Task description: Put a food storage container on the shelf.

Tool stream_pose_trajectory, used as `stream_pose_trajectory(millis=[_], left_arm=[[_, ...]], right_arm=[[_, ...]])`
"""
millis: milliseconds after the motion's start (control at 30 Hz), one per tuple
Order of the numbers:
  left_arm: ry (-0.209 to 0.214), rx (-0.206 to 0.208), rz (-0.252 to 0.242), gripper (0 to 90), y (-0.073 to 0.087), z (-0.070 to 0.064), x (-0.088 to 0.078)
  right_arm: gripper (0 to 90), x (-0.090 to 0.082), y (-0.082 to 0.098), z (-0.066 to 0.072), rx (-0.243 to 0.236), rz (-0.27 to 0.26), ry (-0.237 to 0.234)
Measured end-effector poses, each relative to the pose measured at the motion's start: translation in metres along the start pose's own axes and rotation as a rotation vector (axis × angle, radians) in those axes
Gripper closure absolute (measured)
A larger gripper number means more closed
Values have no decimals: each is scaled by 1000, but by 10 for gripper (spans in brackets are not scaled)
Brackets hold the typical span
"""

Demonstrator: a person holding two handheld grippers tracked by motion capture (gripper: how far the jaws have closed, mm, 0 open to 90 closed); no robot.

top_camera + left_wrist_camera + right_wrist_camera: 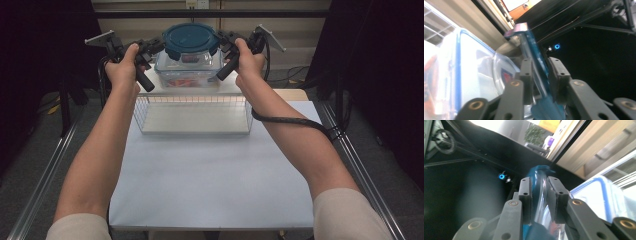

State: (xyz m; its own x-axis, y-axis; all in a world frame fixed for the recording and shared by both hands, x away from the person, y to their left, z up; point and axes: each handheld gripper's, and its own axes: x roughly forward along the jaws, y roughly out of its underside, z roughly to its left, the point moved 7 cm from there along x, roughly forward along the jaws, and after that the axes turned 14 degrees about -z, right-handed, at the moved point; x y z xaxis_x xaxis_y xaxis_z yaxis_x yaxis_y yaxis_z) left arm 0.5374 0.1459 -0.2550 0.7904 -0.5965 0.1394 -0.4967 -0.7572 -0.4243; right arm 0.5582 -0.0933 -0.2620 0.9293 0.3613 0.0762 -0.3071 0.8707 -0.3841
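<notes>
The clear box (189, 67) with a blue lid (190, 39) was held above the wire basket (192, 116), red things seen inside it. Its lid rim was clamped by the left gripper (156, 46) and right gripper (223, 41), jaws nearly closed.

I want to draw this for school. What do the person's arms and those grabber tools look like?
Each arm is bare up to a short beige sleeve. The left gripper and right gripper are black, each with a round black handle and a grey three-cornered plate on top. A black cable loops off the right one. Up close, the jaws are dark grey bars with brass-coloured pins and flat black pads.
</notes>
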Motion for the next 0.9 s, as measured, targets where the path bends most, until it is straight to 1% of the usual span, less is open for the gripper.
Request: stream_pose_trajectory(millis=[33,67,100,133,167,200,233,267,300,333,367,400,433,467,500,533,567,600,633,667,733,800,833,867,900], left_arm=[[1,6,18,900,2,-2,0],[-4,37,10,900,2,-4,1],[-9,53,17,896,3,-3,1],[-21,47,11,872,3,-2,1],[-35,65,11,839,4,0,-1],[-47,89,5,779,5,2,-3],[-45,99,-6,687,6,2,-6],[-43,121,0,594,8,2,-9],[-45,146,2,594,11,1,-12],[-43,155,2,568,14,0,-16],[-31,157,9,547,18,-1,-19],[-28,171,12,531,23,-2,-23],[-24,186,18,496,27,-2,-26],[-14,183,17,473,32,-3,-29],[-3,177,20,474,36,-5,-31],[2,189,34,472,42,-5,-36],[7,193,29,455,47,-7,-38],[7,192,30,440,51,-7,-40],[9,211,35,422,55,-6,-43],[12,207,28,397,59,-6,-46],[10,220,36,381,67,-5,-52],[14,233,42,353,74,-4,-58],[15,231,34,340,77,-4,-61],[17,236,28,339,80,-4,-64],[20,252,33,334,83,-2,-67]], right_arm=[[738,1,-1,-1,4,-11,-7],[738,2,-2,-2,16,4,-5],[738,2,-2,-3,19,0,-6],[738,2,-3,-2,17,0,-8],[730,1,-3,-2,5,3,-11],[696,-1,-3,-2,-6,7,-18],[654,-3,-3,0,-15,5,-31],[607,-11,-4,3,-29,5,-61],[607,-11,-4,3,-29,5,-61],[570,-14,-4,4,-28,-2,-77],[515,-18,-3,4,-34,-3,-87],[481,-22,-3,6,-29,-1,-97],[484,-28,-1,6,-38,-5,-113],[470,-33,1,7,-39,3,-120],[454,-38,3,8,-48,3,-134],[434,-42,4,9,-42,-6,-145],[399,-49,6,9,-49,-11,-158],[382,-53,9,8,-68,-12,-165],[381,-57,10,8,-74,-9,-172],[379,-63,12,6,-72,-10,-174],[355,-76,18,2,-54,1,-193],[328,-85,23,-2,-61,5,-197],[317,-90,25,-5,-68,9,-203],[309,-95,26,-6,-65,7,-206],[298,-100,28,-8,-79,8,-211]])
